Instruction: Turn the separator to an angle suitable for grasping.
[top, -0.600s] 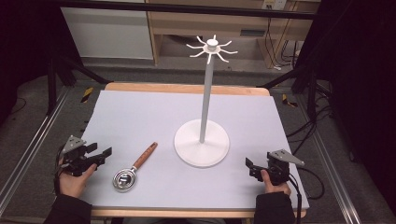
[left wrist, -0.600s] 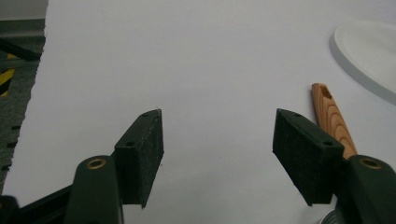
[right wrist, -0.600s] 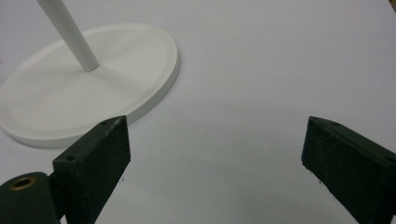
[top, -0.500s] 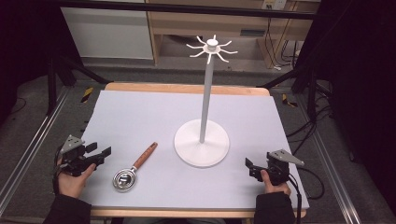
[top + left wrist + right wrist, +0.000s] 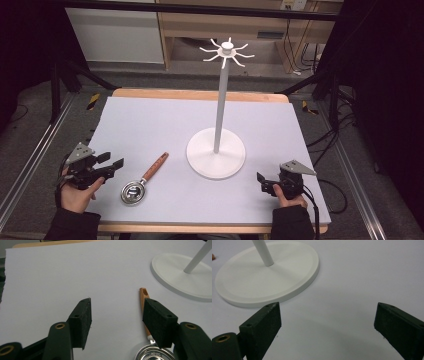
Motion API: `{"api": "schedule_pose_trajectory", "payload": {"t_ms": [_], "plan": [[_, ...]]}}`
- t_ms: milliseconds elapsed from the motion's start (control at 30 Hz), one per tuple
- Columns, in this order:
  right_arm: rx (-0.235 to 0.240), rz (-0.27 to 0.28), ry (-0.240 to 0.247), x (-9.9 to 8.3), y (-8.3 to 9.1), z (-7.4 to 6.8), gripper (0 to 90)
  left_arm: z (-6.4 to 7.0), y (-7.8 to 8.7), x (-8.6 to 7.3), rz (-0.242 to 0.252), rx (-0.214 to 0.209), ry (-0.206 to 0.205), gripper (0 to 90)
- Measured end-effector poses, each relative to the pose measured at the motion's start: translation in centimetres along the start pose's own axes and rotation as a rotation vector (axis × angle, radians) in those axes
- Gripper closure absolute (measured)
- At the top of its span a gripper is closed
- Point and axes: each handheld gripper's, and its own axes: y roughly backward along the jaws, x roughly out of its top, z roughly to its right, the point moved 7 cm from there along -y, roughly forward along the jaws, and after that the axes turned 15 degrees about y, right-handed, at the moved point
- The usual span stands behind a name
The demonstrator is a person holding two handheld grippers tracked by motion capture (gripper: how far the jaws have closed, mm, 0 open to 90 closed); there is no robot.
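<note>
A metal measuring spoon (image 5: pixel 132 192) with a wooden handle (image 5: pixel 156 164) lies flat on the pale table cover, left of a white hook stand (image 5: pixel 216 159). My left gripper (image 5: pixel 112 161) hovers open just left of the spoon and holds nothing. In the left gripper view its jaws (image 5: pixel 120 315) are spread, and the spoon handle (image 5: pixel 143 295) runs behind the right pad, with the bowl (image 5: pixel 152 354) at the bottom edge. At the front right of the table my right gripper (image 5: pixel 261 182) is open and empty. Its wide jaws (image 5: pixel 329 325) point past the stand's round base (image 5: pixel 267 277).
The stand's tall pole (image 5: pixel 220 105) carries a ring of hooks (image 5: pixel 227 50) at the top. The table cover (image 5: pixel 150 125) ends at a wooden edge (image 5: pixel 200 94) at the back. Metal frame rails and cables run along both sides on the floor.
</note>
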Motion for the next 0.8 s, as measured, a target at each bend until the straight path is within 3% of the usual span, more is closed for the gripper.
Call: {"api": "schedule_pose_trajectory", "payload": {"t_ms": [300, 500, 633, 800], "plan": [[-0.005, 0.012, 0.032, 0.7, 0.4, -0.8, 7.8, 2.1, -0.5, 0.5, -0.053, -0.026, -0.064, 40.1], [0.001, 0.004, 0.027, 0.6, 0.5, -0.6, 7.7, 4.0, -1.0, 1.8, -0.083, -0.032, -0.137, 37.5], [0.000, 0.003, 0.019, 0.6, 0.5, -0.6, 7.7, 4.8, -1.1, 2.2, -0.083, -0.047, -0.140, 37.3], [0.010, 0.005, 0.023, 0.6, 0.4, -0.6, 7.7, 5.9, -2.1, 2.5, -0.118, -0.064, -0.148, 36.8]]}}
